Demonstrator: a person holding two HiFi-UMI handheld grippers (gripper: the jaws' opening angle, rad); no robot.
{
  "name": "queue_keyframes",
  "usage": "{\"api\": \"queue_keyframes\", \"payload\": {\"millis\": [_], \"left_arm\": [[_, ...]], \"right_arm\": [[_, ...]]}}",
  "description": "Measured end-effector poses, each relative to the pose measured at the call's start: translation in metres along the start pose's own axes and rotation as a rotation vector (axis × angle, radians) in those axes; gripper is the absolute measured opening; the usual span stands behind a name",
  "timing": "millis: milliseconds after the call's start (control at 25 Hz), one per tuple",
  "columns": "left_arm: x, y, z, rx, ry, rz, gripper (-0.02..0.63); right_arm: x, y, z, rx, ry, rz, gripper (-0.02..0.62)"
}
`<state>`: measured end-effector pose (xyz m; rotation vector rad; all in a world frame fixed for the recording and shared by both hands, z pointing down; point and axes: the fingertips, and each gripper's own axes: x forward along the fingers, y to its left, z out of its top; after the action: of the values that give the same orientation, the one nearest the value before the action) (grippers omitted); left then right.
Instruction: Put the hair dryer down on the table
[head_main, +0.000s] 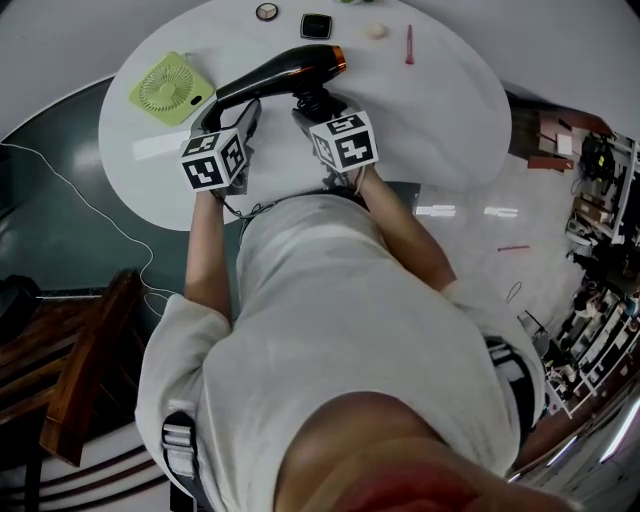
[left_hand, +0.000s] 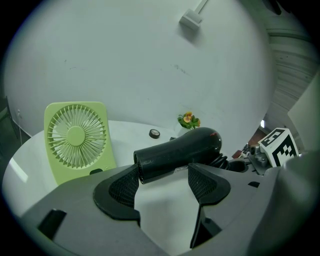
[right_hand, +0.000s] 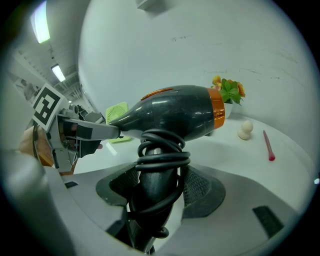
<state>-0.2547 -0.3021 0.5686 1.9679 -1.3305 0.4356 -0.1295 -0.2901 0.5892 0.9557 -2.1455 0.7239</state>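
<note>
A black hair dryer (head_main: 285, 70) with an orange ring lies level above the white round table (head_main: 450, 110). My right gripper (head_main: 318, 105) is shut on its handle (right_hand: 155, 175), which has the black cord coiled round it, both pads pressed against it. The barrel (right_hand: 175, 117) runs crosswise above the jaws. My left gripper (head_main: 235, 112) is at the nozzle end (left_hand: 150, 167). Its jaws stand wide, and the nozzle lies across their tips and rests against the left pad (left_hand: 124, 187). The right pad (left_hand: 202, 182) is apart from it.
A light green flat fan (head_main: 170, 88) lies left of the dryer, with a white card (head_main: 160, 147) near it. At the far edge are a small round thing (head_main: 266, 11), a black square thing (head_main: 316, 25), a cream lump (head_main: 376, 31), a pink stick (head_main: 409, 45) and a small flower pot (right_hand: 227, 90).
</note>
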Motion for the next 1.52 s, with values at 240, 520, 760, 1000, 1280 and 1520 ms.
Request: {"api": "queue_keyframes", "payload": {"millis": [240, 520, 760, 1000, 1280, 1520], "left_arm": [[0.012, 0.007, -0.003, -0.006, 0.027, -0.008, 0.322], [0.022, 0.015, -0.007, -0.015, 0.047, -0.012, 0.322], [0.027, 0.021, -0.01, -0.03, 0.054, -0.021, 0.322], [0.031, 0.026, -0.015, -0.039, 0.067, -0.024, 0.322], [0.038, 0.03, -0.018, -0.052, 0.073, -0.024, 0.322], [0.043, 0.033, -0.019, -0.063, 0.079, -0.03, 0.322]], "right_arm": [[0.011, -0.004, -0.003, 0.022, 0.028, -0.002, 0.256], [0.021, -0.007, -0.005, 0.031, 0.045, -0.008, 0.256], [0.028, -0.007, -0.005, 0.03, 0.061, -0.016, 0.256], [0.033, -0.007, -0.008, 0.034, 0.077, -0.019, 0.256], [0.039, -0.009, -0.01, 0.042, 0.097, -0.021, 0.256], [0.043, -0.011, -0.01, 0.045, 0.109, -0.03, 0.256]]}}
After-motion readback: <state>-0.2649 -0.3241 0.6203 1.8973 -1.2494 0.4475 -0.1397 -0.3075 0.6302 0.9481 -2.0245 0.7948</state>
